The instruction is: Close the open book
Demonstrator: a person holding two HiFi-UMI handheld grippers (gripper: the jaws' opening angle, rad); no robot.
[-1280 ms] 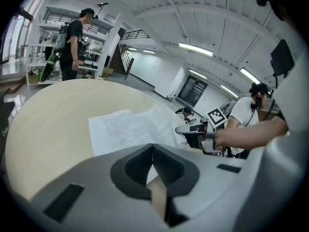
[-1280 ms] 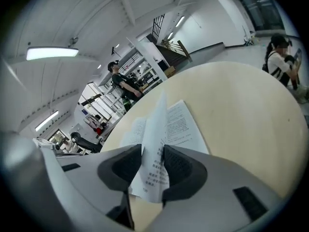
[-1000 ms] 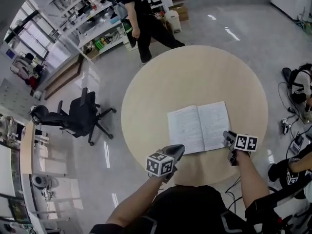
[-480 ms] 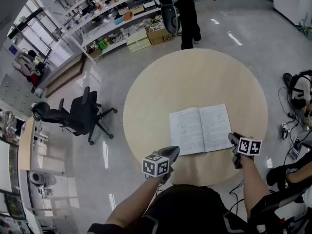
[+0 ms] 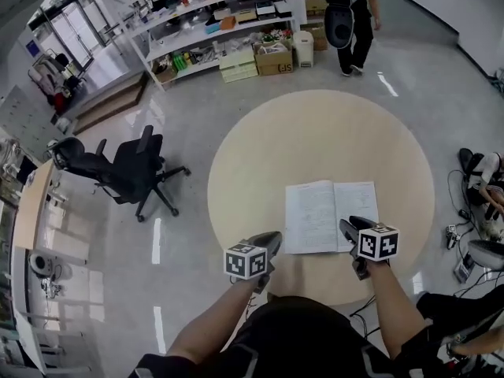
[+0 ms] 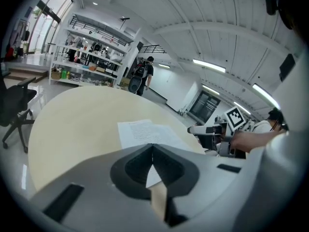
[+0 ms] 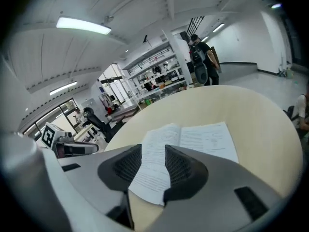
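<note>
The open book (image 5: 329,213) lies flat on the round wooden table (image 5: 315,136), near its front edge, with both white pages facing up. My right gripper (image 5: 346,225) hangs over the book's near edge close to the spine. In the right gripper view its jaws (image 7: 153,163) stand apart, and the book's (image 7: 193,139) left page shows through the gap, not pinched. My left gripper (image 5: 272,239) hovers at the table's front edge, left of the book. Its fingertips (image 6: 152,151) meet with nothing held, and the book (image 6: 145,131) lies ahead of them.
A black office chair (image 5: 126,170) stands on the floor left of the table. Shelves with boxes (image 5: 228,22) line the back wall, and a person (image 5: 350,10) walks there. Another person (image 5: 482,181) sits low at the right, among cables.
My right gripper has swung left from the book's right near corner to over its near edge and has rolled. The left gripper has shifted slightly. The person at the back has walked right.
</note>
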